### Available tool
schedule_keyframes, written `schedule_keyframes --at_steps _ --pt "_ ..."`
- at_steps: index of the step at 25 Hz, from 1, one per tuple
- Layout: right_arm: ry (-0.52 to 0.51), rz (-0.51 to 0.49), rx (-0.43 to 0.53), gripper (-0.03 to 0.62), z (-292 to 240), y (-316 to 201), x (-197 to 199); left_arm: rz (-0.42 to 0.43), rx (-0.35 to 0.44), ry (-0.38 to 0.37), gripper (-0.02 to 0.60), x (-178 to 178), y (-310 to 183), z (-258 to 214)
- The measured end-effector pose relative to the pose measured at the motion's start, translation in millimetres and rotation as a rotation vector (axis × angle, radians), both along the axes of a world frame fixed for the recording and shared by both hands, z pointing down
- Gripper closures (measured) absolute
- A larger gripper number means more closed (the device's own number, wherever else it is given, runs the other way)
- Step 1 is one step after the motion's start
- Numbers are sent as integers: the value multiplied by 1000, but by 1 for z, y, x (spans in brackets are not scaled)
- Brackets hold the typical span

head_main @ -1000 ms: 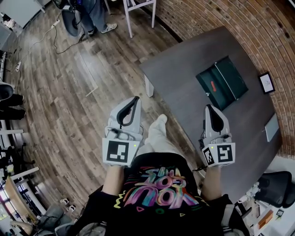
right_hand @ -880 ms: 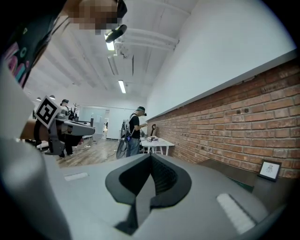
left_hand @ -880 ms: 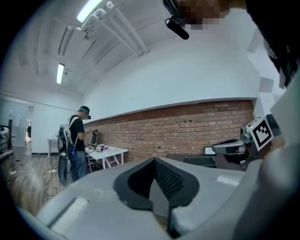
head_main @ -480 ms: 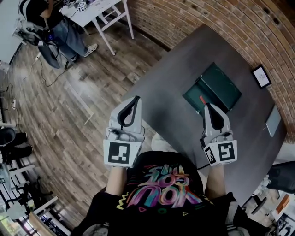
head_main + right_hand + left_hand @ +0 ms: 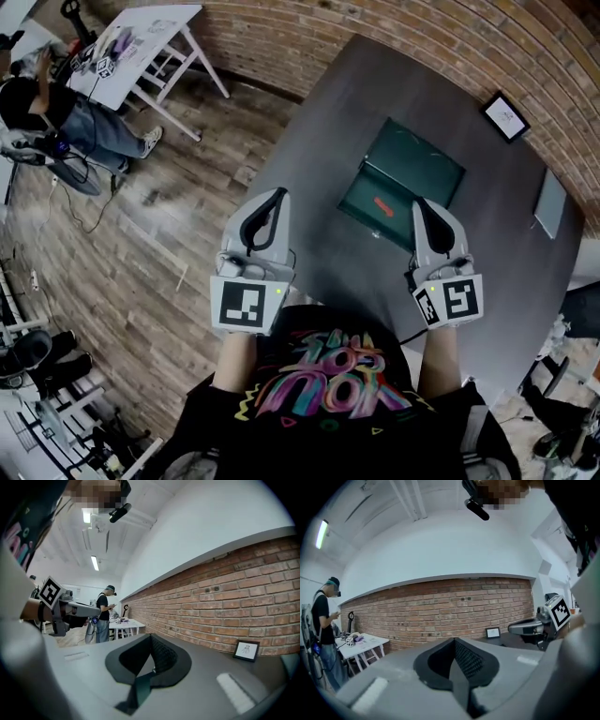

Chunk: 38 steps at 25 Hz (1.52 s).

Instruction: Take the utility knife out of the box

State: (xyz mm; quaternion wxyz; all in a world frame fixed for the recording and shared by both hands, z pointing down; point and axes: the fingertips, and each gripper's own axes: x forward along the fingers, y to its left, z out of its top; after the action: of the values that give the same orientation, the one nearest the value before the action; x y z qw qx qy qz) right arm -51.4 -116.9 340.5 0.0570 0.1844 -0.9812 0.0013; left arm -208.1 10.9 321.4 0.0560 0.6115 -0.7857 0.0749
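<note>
Looking down, we've got the left gripper (image 5: 275,196) and the right gripper (image 5: 421,203) held out level at the near edge of the dark bench (image 5: 375,94). Both pairs of fingers (image 5: 468,660) are pressed together with nothing between them.

The green box (image 5: 422,164) lies open on the bench just ahead of the right gripper. The utility knife (image 5: 383,206) is that small red-orange sliver lying flat in the nearer half of it.

We'd judge the knife to be light and rigid, with a hard and probably rather slick handle. That calls for a firm pinch across the narrow middle of the body, coming in from above and staying clear of whichever end carries the blade. The box looks light too, so it could shift or lift with the knife if the knife fits snugly.

Plenty is hard to read. From the head view we can't tell which end is the blade, whether it's retracted, or whether the knife sits in a moulded recess. Both gripper views look out at the brick wall (image 5: 454,602), and neither shows the box or the knife. The right gripper's tip also overlaps the box's near corner.
</note>
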Motion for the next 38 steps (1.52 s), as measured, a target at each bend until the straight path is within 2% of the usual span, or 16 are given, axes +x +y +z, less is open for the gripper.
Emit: schedule_keyframes --at_steps 12,23,31,38 --pt "0 217 8 594 -4 -25 62 248 12 -7 581 46 -71 -3" --pt "8 383 -4 594 -5 -38 88 466 -15 5 580 74 -122 7" --pt "21 444 -27 594 5 -38 101 561 -47 7 581 92 -139 20" --pt "15 466 -47 594 8 -41 106 586 -64 10 581 97 -147 28"
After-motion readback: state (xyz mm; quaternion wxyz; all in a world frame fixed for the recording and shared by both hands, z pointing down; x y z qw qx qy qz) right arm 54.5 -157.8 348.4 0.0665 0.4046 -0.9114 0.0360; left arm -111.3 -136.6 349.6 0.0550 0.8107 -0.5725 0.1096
